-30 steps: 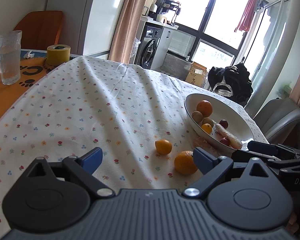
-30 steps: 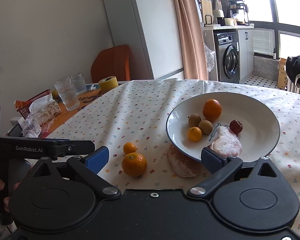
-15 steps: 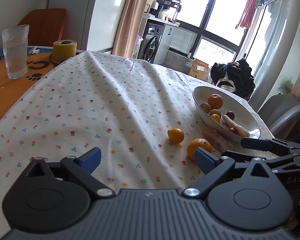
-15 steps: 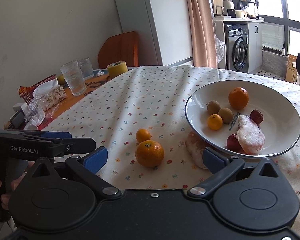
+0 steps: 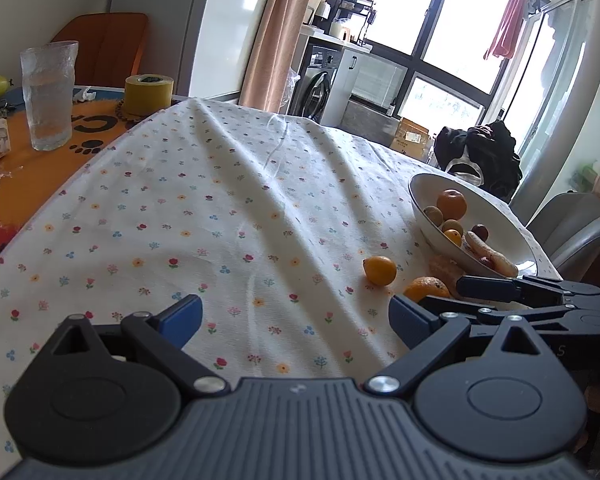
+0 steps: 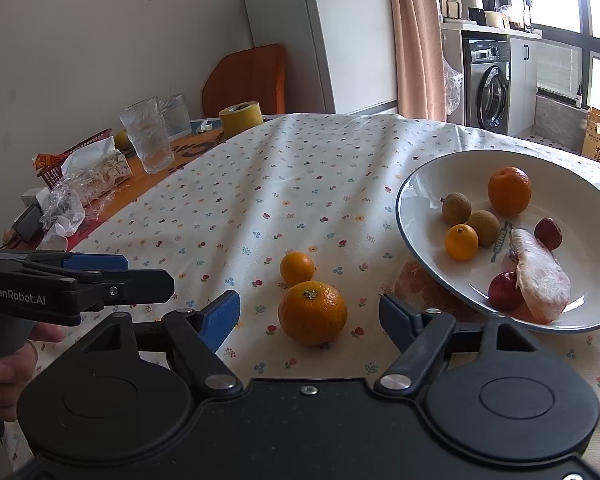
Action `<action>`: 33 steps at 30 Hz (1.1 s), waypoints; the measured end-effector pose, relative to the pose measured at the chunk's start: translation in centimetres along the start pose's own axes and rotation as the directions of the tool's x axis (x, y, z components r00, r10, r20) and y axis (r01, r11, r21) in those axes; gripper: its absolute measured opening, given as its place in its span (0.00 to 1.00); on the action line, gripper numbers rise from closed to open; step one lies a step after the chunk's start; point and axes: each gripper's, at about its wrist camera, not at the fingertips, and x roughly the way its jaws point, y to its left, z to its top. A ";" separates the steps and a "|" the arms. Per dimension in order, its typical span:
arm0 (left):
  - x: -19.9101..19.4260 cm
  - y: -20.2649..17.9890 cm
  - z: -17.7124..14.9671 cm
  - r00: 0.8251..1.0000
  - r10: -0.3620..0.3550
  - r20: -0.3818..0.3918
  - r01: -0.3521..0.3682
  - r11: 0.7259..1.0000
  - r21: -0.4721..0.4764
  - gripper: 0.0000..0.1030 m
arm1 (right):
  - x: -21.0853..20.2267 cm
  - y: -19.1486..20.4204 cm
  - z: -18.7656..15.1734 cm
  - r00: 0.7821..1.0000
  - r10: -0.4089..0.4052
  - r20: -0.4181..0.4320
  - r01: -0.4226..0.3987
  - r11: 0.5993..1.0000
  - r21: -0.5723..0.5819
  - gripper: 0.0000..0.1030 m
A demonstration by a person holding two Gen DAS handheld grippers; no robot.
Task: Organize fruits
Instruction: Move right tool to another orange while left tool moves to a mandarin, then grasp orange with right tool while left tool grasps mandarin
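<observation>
Surface: round table under a white floral-print tablecloth [image 6: 300, 184]. White shallow ceramic bowl with a blue rim [image 6: 420, 184], at right, holding an orange, small brown and red fruits and a pale peeled segment. Large orange mandarin with a green stem scar [image 6: 313, 312], on the cloth between the right gripper's [image 6: 308, 316] spread blue fingers. Small round orange kumquat [image 6: 297, 268], just behind it. Left gripper [image 5: 296, 316]: fingers apart, empty, over bare cloth.

The plate [image 6: 420, 184] hides part of the peeled fruit [image 6: 414, 286] tucked under its near rim.
</observation>
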 end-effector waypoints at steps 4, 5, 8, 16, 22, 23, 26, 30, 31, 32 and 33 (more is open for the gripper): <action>0.5 -0.3 0.1 1.000 0.001 -0.009 -0.001 1.000 -0.003 0.96 | 0.8 -0.3 -0.2 0.999 0.003 -0.040 -0.003 1.000 -0.002 0.36; 0.5 -0.3 0.1 1.000 0.001 -0.010 -0.001 1.000 -0.005 0.96 | 0.7 -0.3 -0.2 0.999 0.005 -0.036 -0.005 1.000 -0.004 0.36; 0.9 -0.7 0.2 1.000 -0.004 -0.013 0.004 1.000 0.001 0.96 | 0.2 -0.3 -0.3 1.000 0.001 -0.021 -0.002 1.000 -0.022 0.36; 2.2 -2.2 0.7 1.000 -0.015 -0.013 0.015 1.000 0.022 0.96 | -1.4 -1.7 0.1 1.000 -0.014 0.013 0.014 1.000 -0.002 0.36; 3.0 -3.5 1.1 1.000 -0.018 -0.001 0.018 0.999 0.042 0.95 | -2.6 -3.1 0.4 0.999 -0.023 0.047 0.022 1.000 0.022 0.36; 3.2 -3.6 1.2 1.000 -0.013 0.001 0.013 0.999 0.042 0.94 | -2.8 -3.3 0.5 0.998 -0.024 0.052 0.022 0.999 0.023 0.36; 3.9 -4.0 1.4 1.000 -0.016 0.003 0.016 0.999 0.035 0.93 | -3.6 -3.9 0.6 0.997 -0.031 0.068 0.030 0.999 0.021 0.36; 4.7 -5.0 1.5 1.000 -0.024 0.004 0.023 0.999 0.047 0.90 | -4.6 -5.0 0.8 0.994 -0.059 0.091 0.055 0.998 0.036 0.35; 5.0 -5.2 1.5 1.000 -0.028 0.001 0.028 0.998 0.051 0.88 | -4.8 -5.3 0.8 0.993 -0.066 0.095 0.062 0.997 0.041 0.36; 5.2 -5.4 1.6 0.999 -0.032 -0.002 0.032 0.998 0.054 0.87 | -5.0 -5.6 0.9 0.992 -0.075 0.100 0.070 0.996 0.049 0.36; 5.4 -5.6 1.6 0.999 -0.036 -0.005 0.036 0.998 0.056 0.85 | -5.2 -6.0 0.9 0.991 -0.086 0.106 0.081 0.995 0.058 0.36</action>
